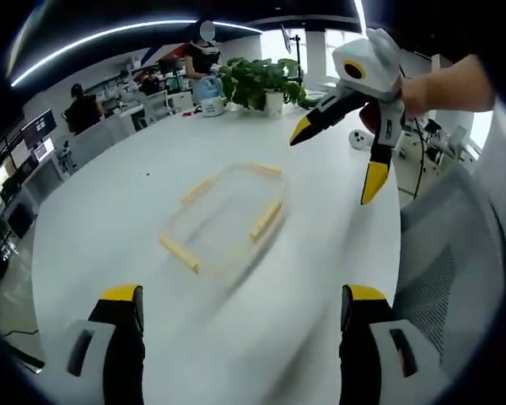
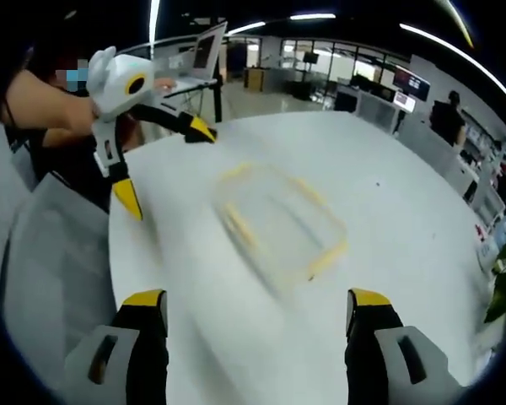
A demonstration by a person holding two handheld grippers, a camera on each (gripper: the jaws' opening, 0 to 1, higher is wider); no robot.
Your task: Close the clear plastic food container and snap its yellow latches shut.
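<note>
The clear container [image 1: 228,218] with yellow latches [image 1: 266,221] is being seen blurred on the white surface [image 1: 110,219], untouched; the left gripper [image 1: 240,305] is being held above it, jaws spread wide, gripping nothing. The right gripper [image 2: 257,310] is likewise being held apart from it, jaws open and empty.

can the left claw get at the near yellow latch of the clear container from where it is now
Probably yes. The left claw is open and hangs over bare white table, with nothing between it and the near yellow latch of the clear container. The right claw is off to the far side.
</note>
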